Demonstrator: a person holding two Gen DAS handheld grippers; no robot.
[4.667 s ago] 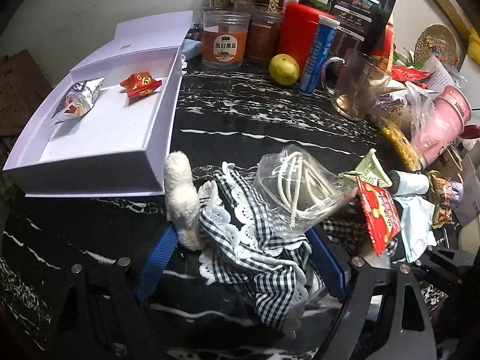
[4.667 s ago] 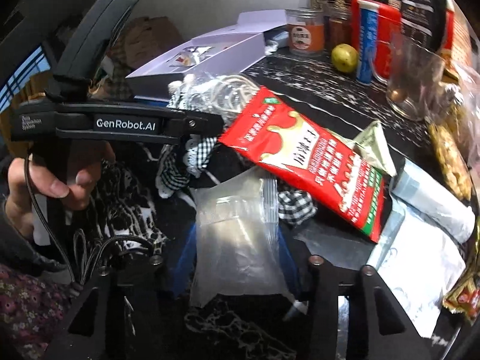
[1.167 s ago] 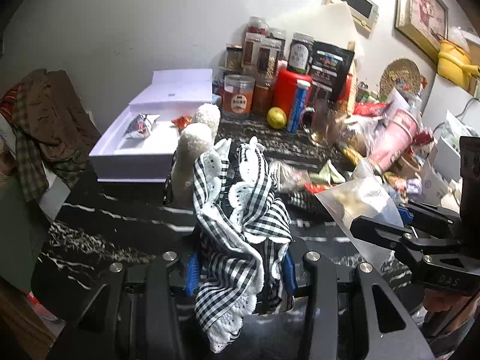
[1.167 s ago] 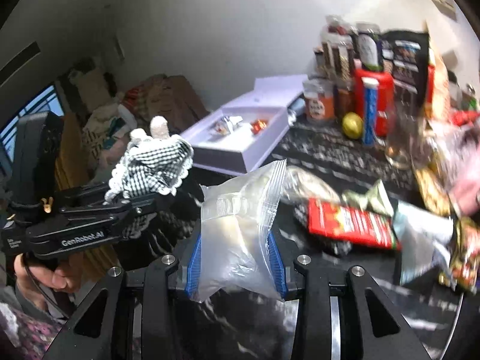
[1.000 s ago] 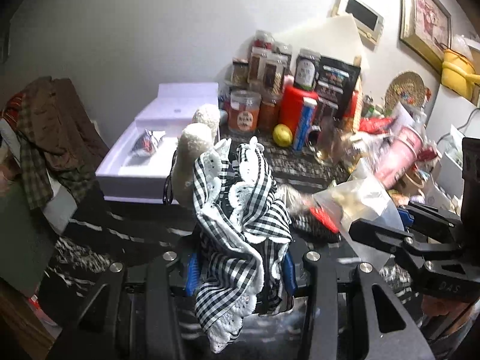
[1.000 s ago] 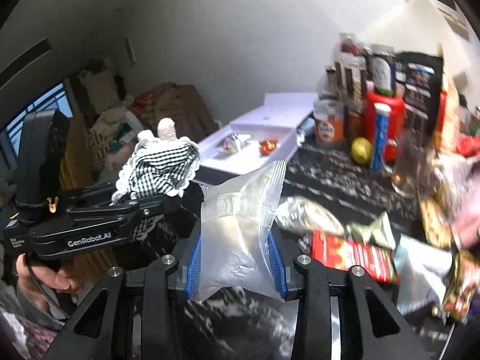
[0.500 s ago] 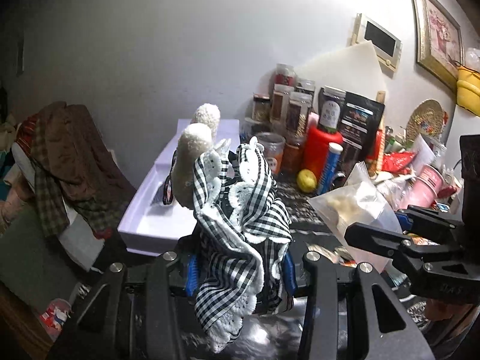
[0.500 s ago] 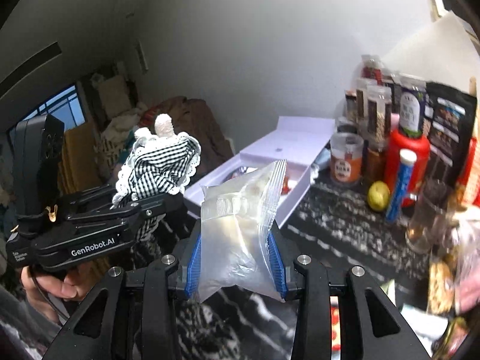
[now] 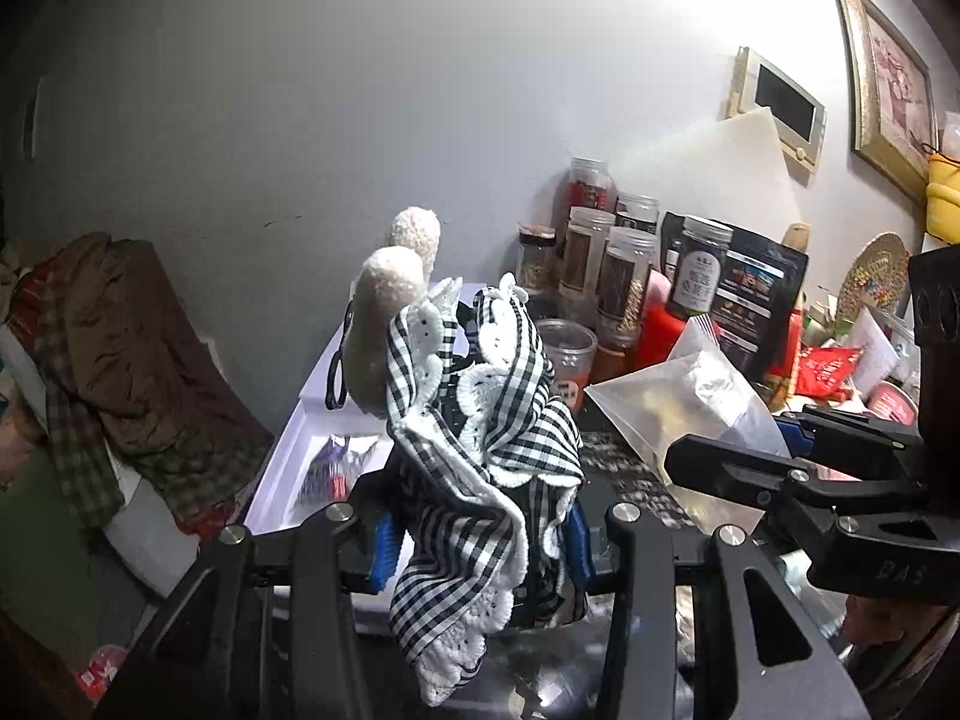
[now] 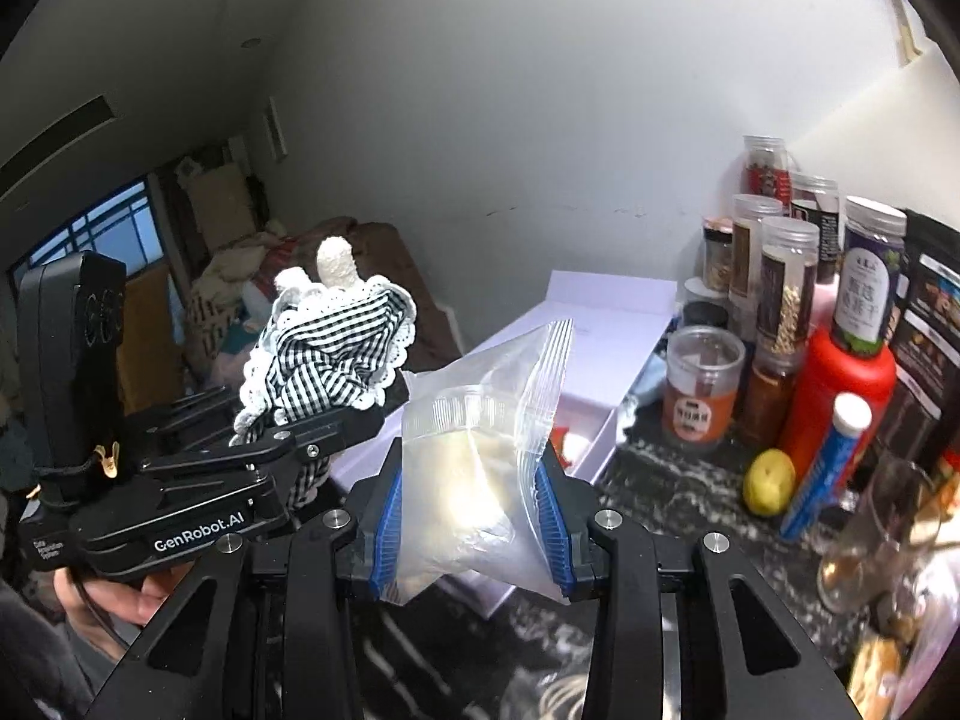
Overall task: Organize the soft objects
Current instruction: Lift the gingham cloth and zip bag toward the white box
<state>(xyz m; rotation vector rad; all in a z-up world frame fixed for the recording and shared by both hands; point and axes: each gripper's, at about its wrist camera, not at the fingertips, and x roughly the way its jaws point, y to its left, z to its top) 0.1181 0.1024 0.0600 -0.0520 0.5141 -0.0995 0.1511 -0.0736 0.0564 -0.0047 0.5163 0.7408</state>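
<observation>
Left claw (image 9: 480, 546) clamps gingham cloth (image 9: 480, 420) | right claw (image 10: 465, 516) clamps plastic bag (image 10: 480, 450) | white box (image 10: 600, 324) ahead, beyond both | neither placed yet

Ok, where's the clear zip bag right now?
The clear zip bag is clamped in the right gripper, held up in front of the open white box, with the left gripper's gingham cloth to its left.

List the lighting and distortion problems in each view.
Left wrist view: overexposed glare washes out the wall's upper right; fisheye bends the picture frame; dark corners. Right wrist view: bright glare on the plastic bag, the drinking glass at the right edge is blurred, dark vignette all around.
</observation>
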